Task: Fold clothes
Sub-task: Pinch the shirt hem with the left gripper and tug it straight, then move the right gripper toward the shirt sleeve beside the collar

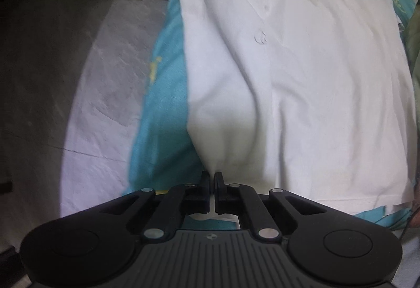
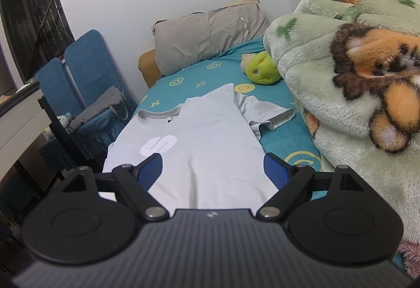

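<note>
Your left gripper point(image 1: 212, 177) pinches the near-left hem of the white cotton T-shirt point(image 2: 204, 146) on the teal patterned bedsheet point(image 2: 286, 138), while your right gripper point(image 2: 214, 169) hangs wide open; a lengthwise fold appears underway, needing the pinched edge carried rightward.

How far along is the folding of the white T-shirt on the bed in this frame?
Early. Done: the white T-shirt lies on the teal bedsheet, its collar-side part near one shoulder apparently already turned over the front. In hand: the left gripper is shut on the shirt's hem corner, pulling the cloth into a ridge. The right gripper is open above the shirt, holding nothing. Left: the other sleeve lies spread, and the body is unfolded.
</note>
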The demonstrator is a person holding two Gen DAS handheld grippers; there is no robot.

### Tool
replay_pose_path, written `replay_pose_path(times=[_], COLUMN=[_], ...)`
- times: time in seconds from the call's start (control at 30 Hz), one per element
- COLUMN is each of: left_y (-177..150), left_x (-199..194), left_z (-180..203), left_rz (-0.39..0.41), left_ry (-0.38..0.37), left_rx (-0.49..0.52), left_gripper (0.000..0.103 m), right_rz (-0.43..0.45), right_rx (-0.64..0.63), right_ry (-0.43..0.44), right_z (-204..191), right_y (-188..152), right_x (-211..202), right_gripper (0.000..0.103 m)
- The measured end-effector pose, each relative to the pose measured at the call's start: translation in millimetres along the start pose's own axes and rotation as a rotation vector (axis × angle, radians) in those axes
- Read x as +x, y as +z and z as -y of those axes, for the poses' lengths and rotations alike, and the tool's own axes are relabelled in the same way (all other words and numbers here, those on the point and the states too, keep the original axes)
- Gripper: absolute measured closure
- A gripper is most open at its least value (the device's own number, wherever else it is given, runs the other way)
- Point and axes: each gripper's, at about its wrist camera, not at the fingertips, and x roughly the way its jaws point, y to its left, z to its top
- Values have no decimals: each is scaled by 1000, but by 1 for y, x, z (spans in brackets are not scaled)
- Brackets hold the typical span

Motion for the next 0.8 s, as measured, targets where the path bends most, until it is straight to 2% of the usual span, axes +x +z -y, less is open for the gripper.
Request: replay_pose_path(times=[0.23,0.27,0.33,0.4,0.43,0.5,0.57,0.67,0.8], left_y=[7,7,6,6,6,7,8,10,13], left_x=[-31,-35,-42,-50,-54,-65,-67,-91,-108], left_z=[-9,-7,-3,1,3,9,13,28,51], left_rz=[29,35,59,101,122,186,295,462,634], left_ry=[226,224,218,211,207,176,135,105,56], left_rx=[17,20,27,37,42,60,76,113,158], left_gripper=[99,99,92,71,66,41,35,18,13], right_rz=[3,4,8,14,15,15,16,22,28], right_rx=[1,-3,-10,-21,-23,-25,-28,-41,-55], right_ry=[2,2,0,-3,-3,-1,2,1,1], right_z=[1,1,-1,-2,-3,-4,-5,-9,-11], right_y=[1,2,2,2,2,2,2,2,1], right_x=[0,0,-2,-4,-4,-5,-5,-7,-9], right_gripper=[17,17,17,17,17,17,17,17,17])
